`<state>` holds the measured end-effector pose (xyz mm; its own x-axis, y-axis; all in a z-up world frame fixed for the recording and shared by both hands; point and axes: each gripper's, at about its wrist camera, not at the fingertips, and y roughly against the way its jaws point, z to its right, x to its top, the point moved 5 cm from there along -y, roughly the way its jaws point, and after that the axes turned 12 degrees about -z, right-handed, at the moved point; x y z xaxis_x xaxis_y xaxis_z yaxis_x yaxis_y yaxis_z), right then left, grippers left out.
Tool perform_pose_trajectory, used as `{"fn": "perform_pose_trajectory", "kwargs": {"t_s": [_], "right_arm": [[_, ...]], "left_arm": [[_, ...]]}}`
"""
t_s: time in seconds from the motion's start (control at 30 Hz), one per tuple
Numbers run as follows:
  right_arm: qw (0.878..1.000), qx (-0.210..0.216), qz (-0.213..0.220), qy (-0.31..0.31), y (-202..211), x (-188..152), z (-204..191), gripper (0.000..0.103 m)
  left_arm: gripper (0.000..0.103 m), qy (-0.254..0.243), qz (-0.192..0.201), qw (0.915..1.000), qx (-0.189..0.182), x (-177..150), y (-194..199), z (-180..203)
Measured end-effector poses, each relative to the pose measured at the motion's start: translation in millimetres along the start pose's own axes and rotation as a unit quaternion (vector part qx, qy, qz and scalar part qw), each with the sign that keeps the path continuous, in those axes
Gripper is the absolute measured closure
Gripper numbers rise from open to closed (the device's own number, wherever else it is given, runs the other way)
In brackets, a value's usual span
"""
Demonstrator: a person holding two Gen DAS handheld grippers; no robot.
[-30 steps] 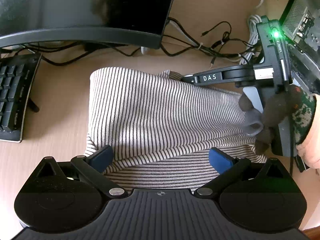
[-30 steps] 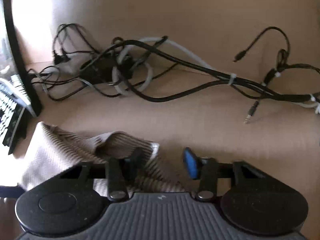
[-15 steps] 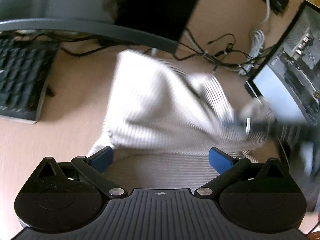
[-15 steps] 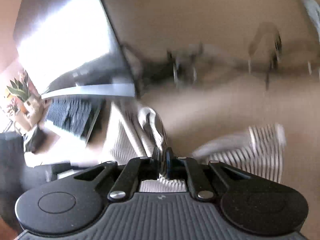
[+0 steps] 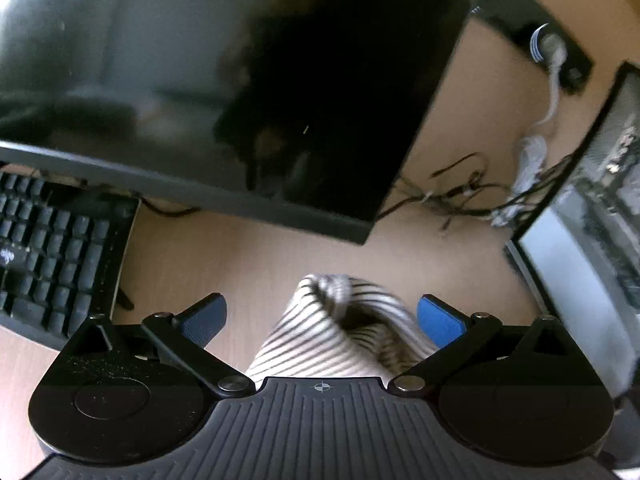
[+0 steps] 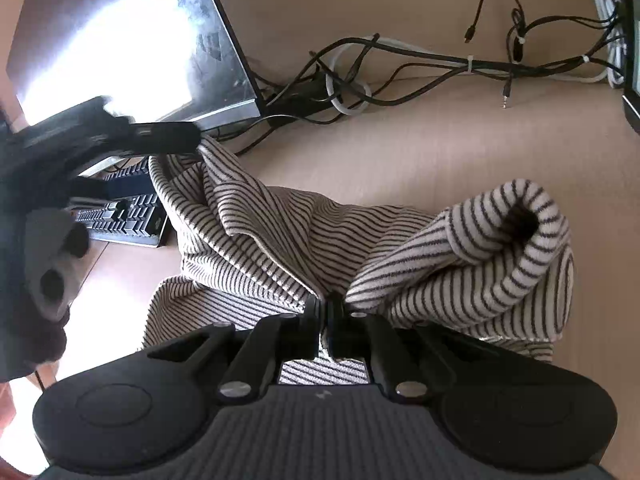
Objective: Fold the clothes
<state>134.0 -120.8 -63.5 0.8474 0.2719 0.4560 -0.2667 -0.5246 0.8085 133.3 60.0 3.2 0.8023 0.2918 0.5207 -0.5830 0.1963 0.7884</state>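
The striped garment (image 6: 280,240) is bunched on the wooden desk (image 6: 440,140), with a rolled sleeve or cuff (image 6: 516,220) raised at the right. My right gripper (image 6: 324,312) is shut on a pinch of the fabric's near edge. In the left wrist view my left gripper (image 5: 322,316) stands open, and a blurred hump of the garment (image 5: 340,320) lies between and below its blue pads (image 5: 204,316) without being pressed. In the right wrist view a finger of the left gripper (image 6: 164,136) hovers at the garment's far left corner, held by a gloved hand (image 6: 48,268).
A dark monitor (image 5: 200,80) stands close ahead of the left gripper, with a black keyboard (image 5: 52,256) at its left. A tangle of cables (image 6: 400,64) lies at the desk's back. A second screen (image 5: 592,248) borders the right side.
My right gripper went from open beside the garment's edge to shut on it and swung across, bunching the cloth. The left gripper rose and pulled back; less cloth lies ahead of it.
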Motion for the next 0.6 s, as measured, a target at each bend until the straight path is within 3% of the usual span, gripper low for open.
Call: {"fn": "perform_pose_trajectory", "kwargs": {"t_s": [0.03, 0.07, 0.1, 0.33, 0.43, 0.53, 0.6], "right_arm": [[1.0, -0.001, 0.001, -0.001, 0, 1, 1, 0.101], [1.0, -0.001, 0.003, -0.002, 1, 1, 2, 0.101], [1.0, -0.001, 0.004, -0.003, 3, 1, 4, 0.101], [0.999, -0.03, 0.02, 0.003, 23, 0, 3, 0.099], [0.996, -0.051, 0.058, 0.032, 48, 6, -11, 0.085], [0.988, -0.069, 0.132, 0.041, 82, 22, -17, 0.07], [0.984, -0.087, 0.152, 0.039, 88, 32, -12, 0.051]], "left_arm": [[0.013, 0.005, -0.007, 0.9999, -0.008, -4, -3, -3], [0.039, 0.009, -0.014, 0.9997, -0.019, -9, -4, -7], [0.041, 0.017, -0.022, 0.9993, -0.026, -11, -6, -11], [0.041, -0.003, -0.032, 0.9992, -0.025, -34, 8, -15], [0.038, 0.015, -0.048, 0.9983, -0.031, -48, 4, -19], [0.036, 0.026, -0.045, 0.9981, -0.033, -51, 5, -21], [0.032, 0.03, -0.045, 0.998, -0.033, -51, 6, -23]]}}
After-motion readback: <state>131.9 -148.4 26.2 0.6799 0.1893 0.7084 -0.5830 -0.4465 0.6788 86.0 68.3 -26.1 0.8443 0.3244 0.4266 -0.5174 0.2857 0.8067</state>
